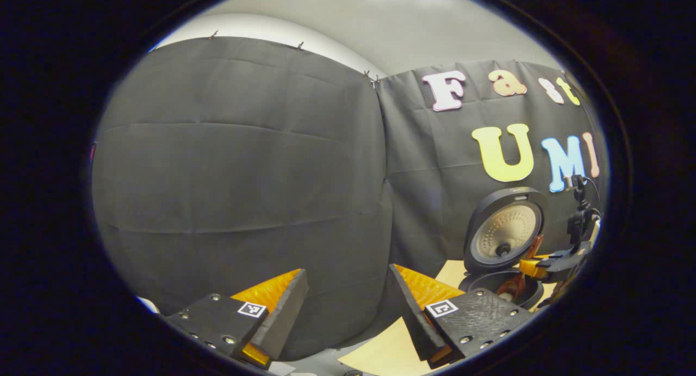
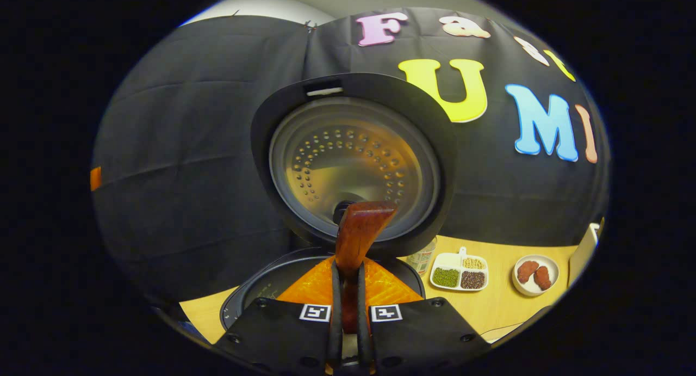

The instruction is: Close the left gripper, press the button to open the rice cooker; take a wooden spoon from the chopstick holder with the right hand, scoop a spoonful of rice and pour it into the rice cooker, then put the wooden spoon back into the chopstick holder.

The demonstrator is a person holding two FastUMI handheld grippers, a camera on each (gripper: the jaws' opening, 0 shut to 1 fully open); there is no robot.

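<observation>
The black rice cooker stands with its lid (image 2: 353, 153) raised, the perforated metal inner plate facing me, and its pot (image 2: 255, 289) open below. My right gripper (image 2: 348, 270) is shut on the handle of the reddish wooden spoon (image 2: 361, 229), which sticks up in front of the lid, above the pot. In the left gripper view the cooker (image 1: 505, 229) is at the far right, and the right gripper (image 1: 535, 267) holds the spoon (image 1: 512, 285) angled down over the pot's mouth. My left gripper (image 1: 348, 278) is off to the cooker's left, open, with nothing between its fingers.
On the wooden table (image 2: 505, 305), right of the cooker, sit a white divided dish of beans and grains (image 2: 459, 271), a small white bowl with reddish-brown pieces (image 2: 535, 274) and a jar (image 2: 423, 259) behind the lid's edge. A white object (image 2: 584, 251) stands at the far right.
</observation>
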